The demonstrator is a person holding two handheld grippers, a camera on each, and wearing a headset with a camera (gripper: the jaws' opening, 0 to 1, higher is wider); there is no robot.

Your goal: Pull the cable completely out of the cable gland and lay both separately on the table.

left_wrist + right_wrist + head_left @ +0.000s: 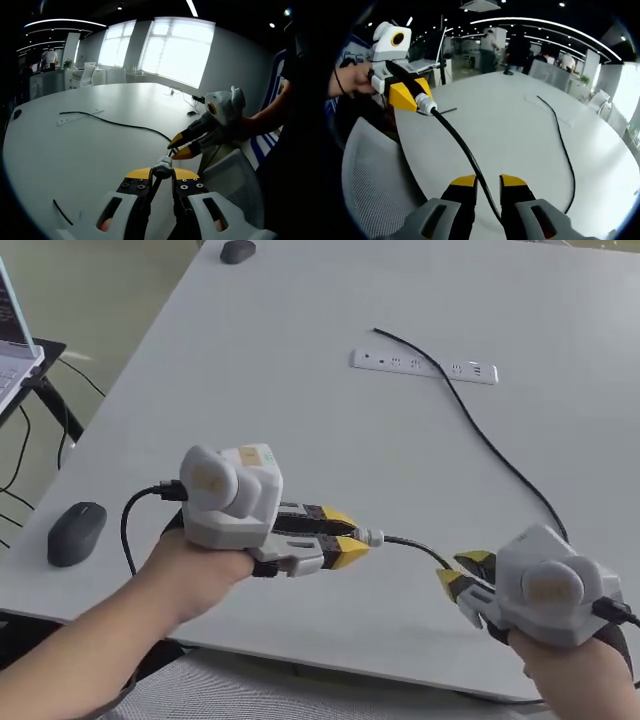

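Note:
My left gripper [350, 537] hovers over the near edge of the white table [300, 390], shut on a small grey cable gland [371, 537]. In the left gripper view the gland [162, 165] sits between the yellow tips. A black cable [415, 545] leaves the gland and runs right into my right gripper [462, 573]. In the right gripper view the cable [460, 142] passes between the jaws of the right gripper [488, 181], which stand slightly apart on either side of it. Beyond, the cable trails back across the table.
A white power strip [425, 365] lies at the back with the cable crossing it. A dark mouse [75, 532] sits at the left edge, another mouse [237, 250] far back. A short black wire piece [62, 212] lies on the table. A mesh chair [375, 190] stands below.

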